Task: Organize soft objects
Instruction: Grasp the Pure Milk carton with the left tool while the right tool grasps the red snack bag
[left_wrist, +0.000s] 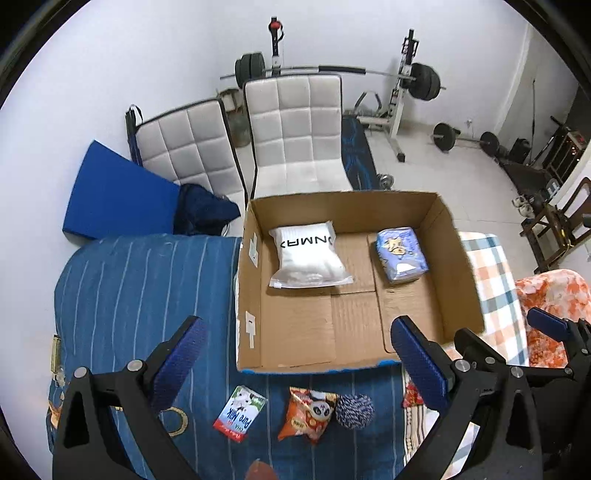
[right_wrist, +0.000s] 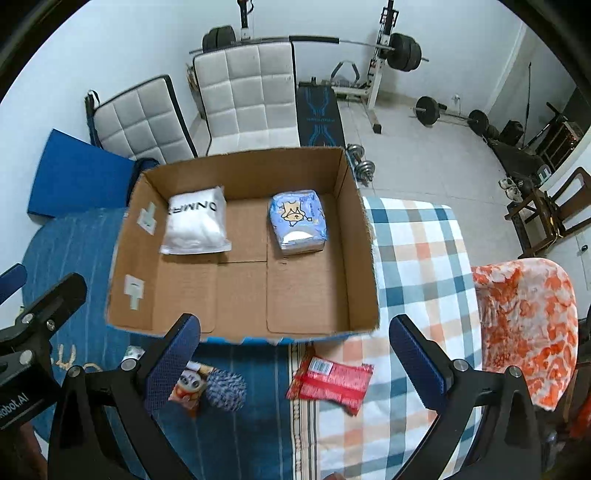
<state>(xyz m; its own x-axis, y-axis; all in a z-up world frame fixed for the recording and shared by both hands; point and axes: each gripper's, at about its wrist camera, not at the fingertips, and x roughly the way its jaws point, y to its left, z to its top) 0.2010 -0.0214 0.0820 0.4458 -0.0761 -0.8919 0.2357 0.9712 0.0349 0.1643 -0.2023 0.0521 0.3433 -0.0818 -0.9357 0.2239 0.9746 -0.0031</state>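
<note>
Cardboard box (left_wrist: 288, 332) sat open on the bed, far of both grippers. Two soft packs already lay inside against its far wall: white pouch (left_wrist: 308, 254) left, blue printed pack (left_wrist: 402, 254) right, well apart.

Still outside, in a row on the blue striped cover (left_wrist: 122, 280) just near of the box's near wall: milk carton (left_wrist: 239, 412) leftmost, panda snack bag (left_wrist: 308, 413) next, yarn ball (left_wrist: 354, 411) touching the bag's right edge. Red flat packet (right_wrist: 330, 380) lay farther right, across the seam onto the checked blanket (right_wrist: 417, 258), long axis running left-right, slightly skewed.

Left gripper (left_wrist: 295, 373) was wide open, nothing between the pads, touching nothing. It hung above the row; the panda bag and yarn ball lay almost directly below the gap between its fingers, so the left hand seemed nearer to those.

Right gripper (right_wrist: 295, 362) was likewise wide open and empty. The red packet sat directly below its gap, slightly right of centre; this hand looked nearer to it. With the packet's long axis lying along the finger spread, closing across it would likely need a wrist turn, or a pinch on its short near-far width.

Judgement: sorting about a third done.
</note>
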